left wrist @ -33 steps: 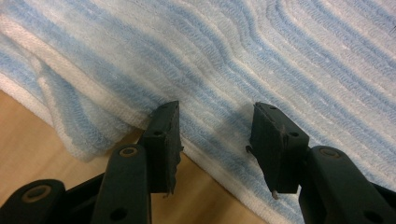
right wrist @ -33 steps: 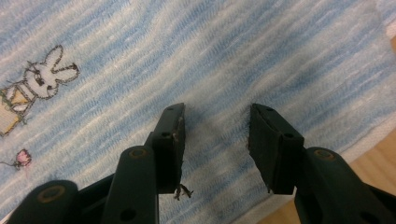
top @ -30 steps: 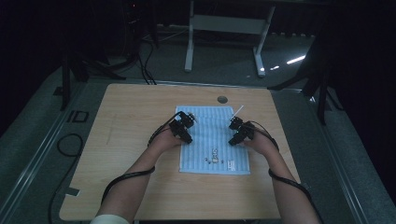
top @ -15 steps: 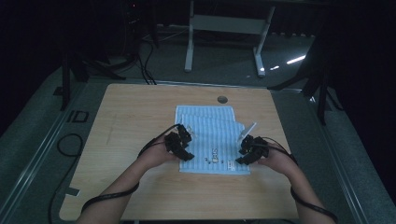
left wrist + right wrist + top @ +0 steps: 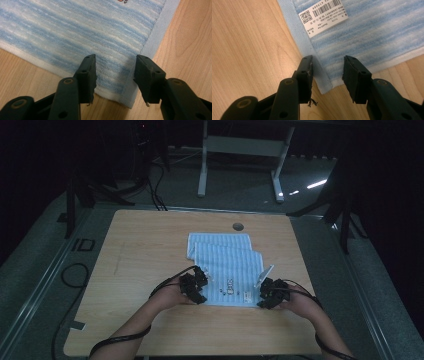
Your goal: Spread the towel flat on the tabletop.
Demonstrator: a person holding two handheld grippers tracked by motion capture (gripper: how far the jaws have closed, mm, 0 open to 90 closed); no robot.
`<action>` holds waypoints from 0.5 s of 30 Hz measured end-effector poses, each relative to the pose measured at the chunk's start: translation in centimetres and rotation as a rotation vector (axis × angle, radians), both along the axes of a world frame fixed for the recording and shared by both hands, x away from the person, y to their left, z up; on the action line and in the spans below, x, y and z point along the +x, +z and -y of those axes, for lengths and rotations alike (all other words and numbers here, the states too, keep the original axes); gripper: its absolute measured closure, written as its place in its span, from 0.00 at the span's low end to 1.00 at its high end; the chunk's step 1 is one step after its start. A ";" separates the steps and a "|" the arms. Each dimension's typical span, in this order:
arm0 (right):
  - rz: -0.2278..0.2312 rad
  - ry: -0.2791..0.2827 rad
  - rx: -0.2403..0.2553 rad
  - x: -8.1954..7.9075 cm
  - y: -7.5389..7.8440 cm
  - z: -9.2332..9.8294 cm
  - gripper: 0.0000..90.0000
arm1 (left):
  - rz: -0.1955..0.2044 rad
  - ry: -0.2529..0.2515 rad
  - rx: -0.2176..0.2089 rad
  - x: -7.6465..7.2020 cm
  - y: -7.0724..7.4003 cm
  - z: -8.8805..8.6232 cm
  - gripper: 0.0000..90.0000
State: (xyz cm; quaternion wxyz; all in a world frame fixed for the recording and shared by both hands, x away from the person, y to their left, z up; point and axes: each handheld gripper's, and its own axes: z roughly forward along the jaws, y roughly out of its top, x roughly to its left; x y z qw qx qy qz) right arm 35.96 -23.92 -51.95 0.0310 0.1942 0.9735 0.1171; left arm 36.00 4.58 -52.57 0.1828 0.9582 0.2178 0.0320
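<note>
Both tongs, left gripper (image 5: 115, 77) and right gripper (image 5: 327, 77), have come back to the towel's (image 5: 225, 265) near corners; jaws, just closing, straddle them unclamped. I judge corner pickup imminent.

My left gripper (image 5: 115, 75) sits low over a corner of the blue-and-white striped towel (image 5: 82, 30), which lies flat on the wooden table (image 5: 190, 42). My jaws have just been closing; they stand apart with the towel corner between them, pads not pressing it. A plain pale-blue hem runs along the towel's right edge.
</note>
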 end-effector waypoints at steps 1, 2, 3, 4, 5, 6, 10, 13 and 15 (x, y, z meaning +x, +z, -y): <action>-0.004 -0.006 0.002 0.0 0.0 0.0 0.67 | 0.000 0.003 -0.005 0.0 0.0 0.0 0.61; -0.007 -0.011 0.003 0.0 0.0 0.0 0.69 | -0.002 0.004 -0.008 -0.1 0.0 0.1 0.65; -0.007 -0.010 0.002 0.0 0.0 0.0 0.73 | -0.006 0.002 -0.011 -0.2 0.0 0.1 0.70; -0.001 -0.007 0.003 -0.1 0.0 -0.1 0.78 | -0.009 0.002 -0.014 -0.3 0.0 0.3 0.75; 0.002 -0.004 0.002 -0.2 0.0 -0.1 0.85 | -0.016 0.003 -0.015 -0.3 0.1 0.4 0.79; 0.006 0.001 0.004 -0.3 0.0 -0.3 0.88 | -0.026 0.014 -0.021 -0.3 0.0 0.5 0.84; 0.005 0.011 0.008 -0.4 0.0 -0.5 0.93 | -0.029 0.029 -0.040 -0.4 0.0 0.6 0.94; -0.027 0.007 0.031 -0.1 0.2 -0.3 0.94 | -0.060 0.031 -0.051 -0.1 0.5 0.3 0.95; -0.029 -0.003 0.045 0.2 0.7 -0.1 0.94 | -0.052 0.038 -0.068 0.3 1.5 -0.1 0.96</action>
